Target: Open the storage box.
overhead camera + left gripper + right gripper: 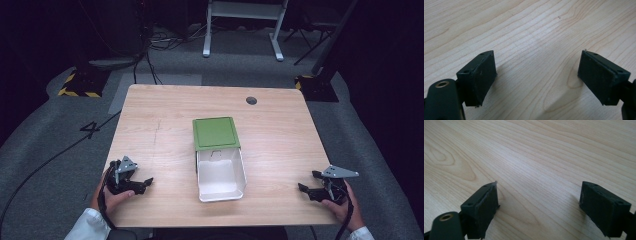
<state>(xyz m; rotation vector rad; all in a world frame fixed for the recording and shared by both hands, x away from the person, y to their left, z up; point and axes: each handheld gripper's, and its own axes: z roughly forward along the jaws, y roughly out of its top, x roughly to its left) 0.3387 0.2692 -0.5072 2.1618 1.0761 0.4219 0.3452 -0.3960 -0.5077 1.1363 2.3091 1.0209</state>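
Observation:
A white box (220,176) lies open in the middle of the wooden table (280,145), its green lid (215,133) flat on the table behind it. The inside of the box looks bare. My left gripper (142,183) rests near the front left corner, open, well left of the box. My right gripper (309,186) rests near the front right corner, open, well right of the box. In the left gripper view the left gripper (537,75) has only bare wood between its black jaws. The right gripper (539,206) in its own view likewise holds nothing.
A round grey cable port (251,100) sits in the table near its far edge. Beyond the table stand a white desk frame (244,27), yellow-black striped stand bases (80,85) and cables on grey carpet. Bare wood lies on both sides of the box.

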